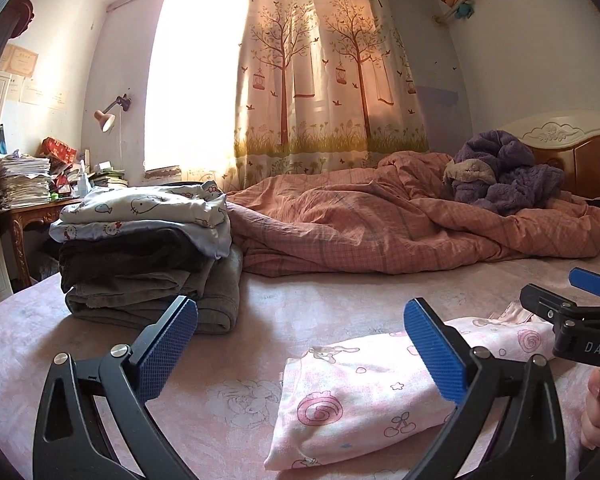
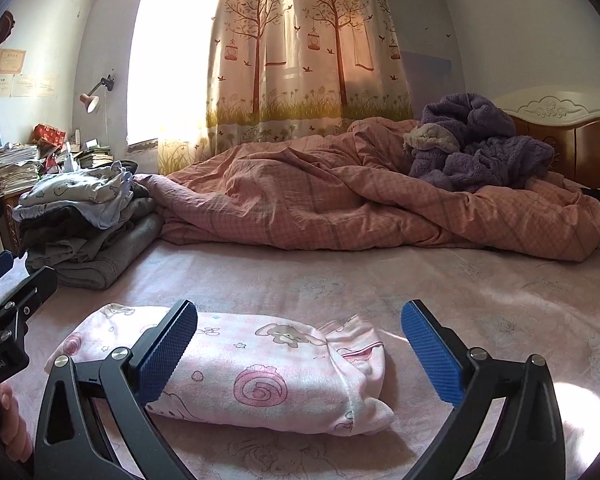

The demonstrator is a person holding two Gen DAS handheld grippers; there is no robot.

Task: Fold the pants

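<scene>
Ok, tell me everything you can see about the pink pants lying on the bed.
The pink pants are folded into a compact, oblong bundle lying flat on the pink floral bed sheet. The fabric looks soft, like cotton pyjama cloth, pale pink with printed bunnies, swirl rolls, cherries and small flowers. At one end the layered folds and a piped edge show. The left gripper and the right gripper stand open over the bundle, their pads not pressing on it. It lies apart from the stack of folded clothes.
</scene>
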